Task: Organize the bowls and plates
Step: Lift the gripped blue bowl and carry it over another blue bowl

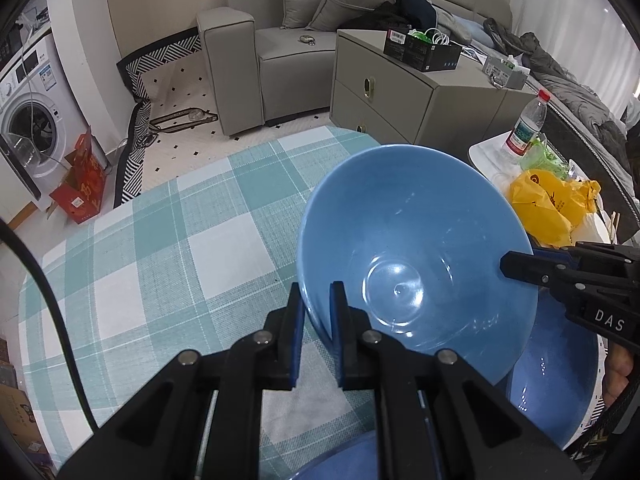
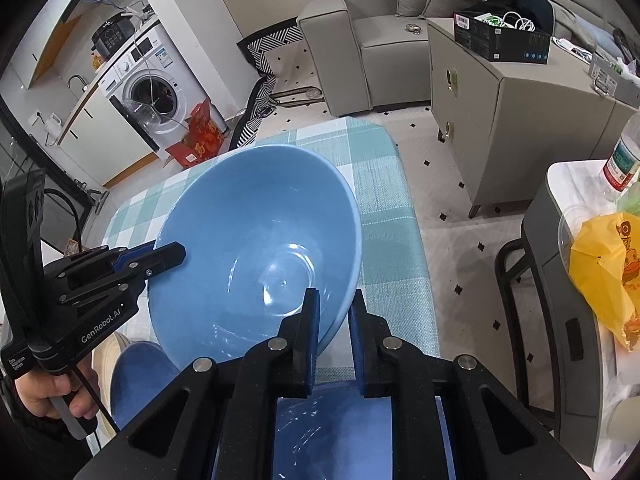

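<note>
- The left tool [image 1: 316,308] is clamped on the near left rim of a light blue bowl [image 1: 416,248], one pad inside the wall, one outside.
- The right tool [image 2: 336,312] pinches the opposite rim of the same bowl [image 2: 256,248], its pads closed on the wall in the same way.
- In the left wrist view the right tool [image 1: 516,266] comes in from the right edge, its tip on the bowl's rim; in the right wrist view the left tool [image 2: 176,254] does likewise from the left, with a hand [image 2: 52,396] around its handle.
- The bowl is tilted, its open mouth turned toward the cameras, over the near right part of the table [image 1: 160,248], which has a teal and white checked cloth.
- Darker blue dishes [image 1: 560,380] lie below the bowl at the table's near edge; how many I cannot tell.
- A yellow bag [image 1: 548,204] and a plastic bottle [image 1: 528,124] stand on a separate white surface, well apart from the bowl.
</note>
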Action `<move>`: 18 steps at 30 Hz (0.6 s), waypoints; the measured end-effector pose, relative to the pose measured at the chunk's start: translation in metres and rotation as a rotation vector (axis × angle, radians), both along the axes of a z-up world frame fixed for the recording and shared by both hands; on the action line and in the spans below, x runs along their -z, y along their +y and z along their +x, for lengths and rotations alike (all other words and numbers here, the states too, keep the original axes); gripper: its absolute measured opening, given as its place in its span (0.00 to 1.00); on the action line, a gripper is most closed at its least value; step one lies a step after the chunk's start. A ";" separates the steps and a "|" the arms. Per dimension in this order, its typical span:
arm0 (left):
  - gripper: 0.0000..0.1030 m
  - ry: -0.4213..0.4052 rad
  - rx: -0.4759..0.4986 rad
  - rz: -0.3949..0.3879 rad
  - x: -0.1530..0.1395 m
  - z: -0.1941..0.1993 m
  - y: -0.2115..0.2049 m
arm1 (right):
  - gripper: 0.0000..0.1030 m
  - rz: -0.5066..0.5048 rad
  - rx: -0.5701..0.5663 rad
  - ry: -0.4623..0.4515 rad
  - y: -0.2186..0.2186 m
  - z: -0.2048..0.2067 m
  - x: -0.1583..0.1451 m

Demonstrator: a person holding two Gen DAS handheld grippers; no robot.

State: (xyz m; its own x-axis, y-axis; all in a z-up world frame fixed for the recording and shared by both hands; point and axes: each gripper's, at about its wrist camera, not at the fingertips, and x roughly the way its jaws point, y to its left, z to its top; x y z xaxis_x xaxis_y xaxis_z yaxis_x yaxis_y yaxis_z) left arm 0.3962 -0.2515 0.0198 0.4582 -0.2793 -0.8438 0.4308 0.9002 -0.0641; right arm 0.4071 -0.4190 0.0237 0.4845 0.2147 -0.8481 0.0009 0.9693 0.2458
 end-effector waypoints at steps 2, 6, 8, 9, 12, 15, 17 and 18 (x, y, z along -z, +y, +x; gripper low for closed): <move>0.09 -0.007 0.001 -0.004 -0.005 -0.002 0.001 | 0.14 -0.003 -0.001 -0.008 0.001 -0.003 -0.005; 0.09 -0.024 0.001 -0.011 -0.016 -0.007 0.003 | 0.14 -0.006 -0.002 -0.033 0.001 -0.011 -0.017; 0.09 -0.034 0.002 -0.011 -0.022 -0.011 0.003 | 0.14 -0.009 -0.002 -0.042 0.002 -0.015 -0.023; 0.09 -0.039 0.002 -0.014 -0.025 -0.013 0.004 | 0.14 -0.012 -0.003 -0.047 0.003 -0.017 -0.027; 0.09 -0.055 0.004 -0.019 -0.035 -0.019 0.005 | 0.14 -0.014 -0.005 -0.064 0.004 -0.023 -0.037; 0.09 -0.070 0.006 -0.023 -0.045 -0.025 0.007 | 0.14 -0.019 -0.007 -0.078 0.004 -0.031 -0.046; 0.09 -0.079 0.006 -0.029 -0.052 -0.030 0.008 | 0.14 -0.024 -0.009 -0.088 0.006 -0.035 -0.053; 0.09 -0.084 0.006 -0.033 -0.055 -0.033 0.009 | 0.14 -0.026 -0.011 -0.094 0.007 -0.038 -0.057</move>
